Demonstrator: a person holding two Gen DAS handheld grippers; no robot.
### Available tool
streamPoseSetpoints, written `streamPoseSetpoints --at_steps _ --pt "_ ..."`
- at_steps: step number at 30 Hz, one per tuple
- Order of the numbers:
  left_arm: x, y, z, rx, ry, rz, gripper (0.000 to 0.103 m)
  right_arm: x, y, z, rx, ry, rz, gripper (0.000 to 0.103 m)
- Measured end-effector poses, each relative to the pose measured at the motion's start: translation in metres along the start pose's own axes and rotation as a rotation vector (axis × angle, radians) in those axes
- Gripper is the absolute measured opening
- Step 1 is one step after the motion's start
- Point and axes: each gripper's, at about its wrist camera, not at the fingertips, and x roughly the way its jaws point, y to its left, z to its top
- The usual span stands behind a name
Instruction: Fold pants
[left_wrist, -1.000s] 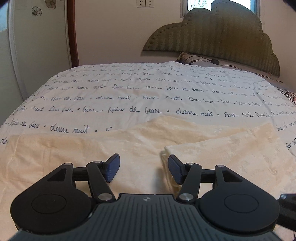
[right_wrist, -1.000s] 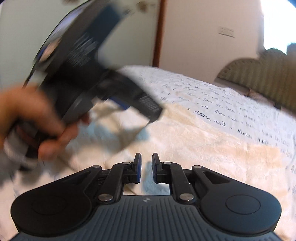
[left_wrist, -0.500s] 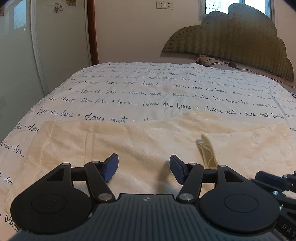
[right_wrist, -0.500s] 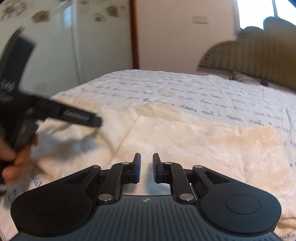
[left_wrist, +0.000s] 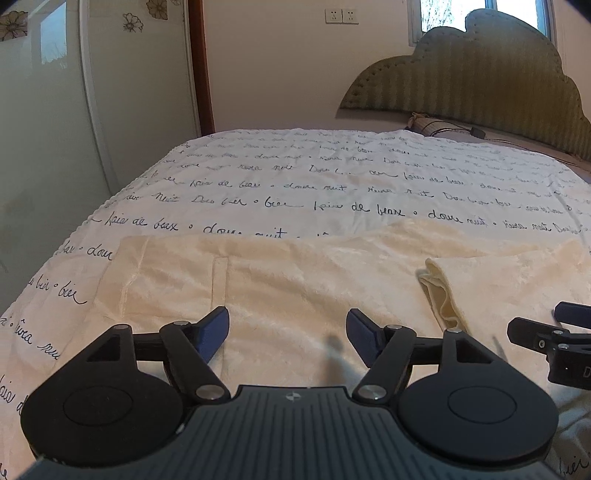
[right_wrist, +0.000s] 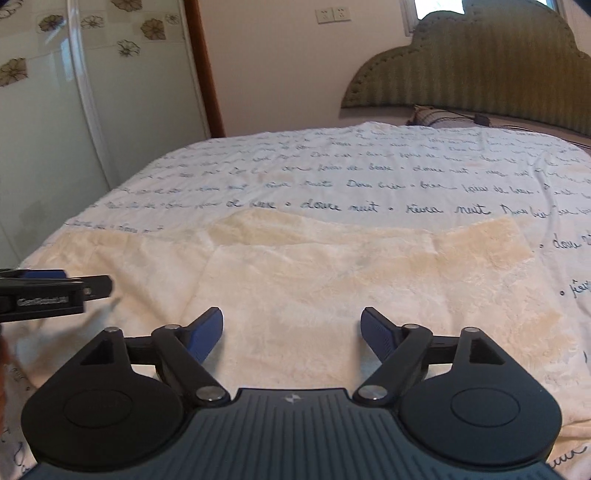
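Cream plush pants (left_wrist: 295, 280) lie flat across the near part of the bed, with one end folded back over the rest; the folded cuff edge (left_wrist: 439, 291) shows right of centre. In the right wrist view the pants (right_wrist: 332, 280) fill the foreground. My left gripper (left_wrist: 288, 332) is open and empty just above the pants' near edge. My right gripper (right_wrist: 291, 332) is open and empty over the folded layer. Each gripper shows in the other's view: the right one (left_wrist: 554, 339) at right, the left one (right_wrist: 48, 291) at left.
The bed has a white cover (left_wrist: 332, 177) printed with dark script. A green padded headboard (left_wrist: 480, 77) and a pillow (left_wrist: 432, 123) are at the far end. A glass partition (left_wrist: 44, 129) and wooden door frame (left_wrist: 199, 66) stand to the left.
My right gripper has opened from shut. Both grippers have drawn back towards the near edge of the pants, and the left one swung clear of the right wrist view.
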Motion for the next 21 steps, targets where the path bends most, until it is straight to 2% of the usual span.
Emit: streamPoseSetpoints --at_steps 7,12,21 --pt "-0.009 0.004 -0.006 -0.015 -0.010 0.012 0.075 0.009 -0.003 -0.005 0.000 0.035 -0.018 0.084" --pt "-0.015 0.003 -0.010 0.010 -0.037 0.035 0.087 0.011 -0.001 -0.007 -0.013 0.039 -0.026 0.086" --pt "-0.013 0.004 -0.018 0.037 -0.028 0.047 0.087 0.013 0.002 -0.008 -0.023 0.040 -0.035 0.088"
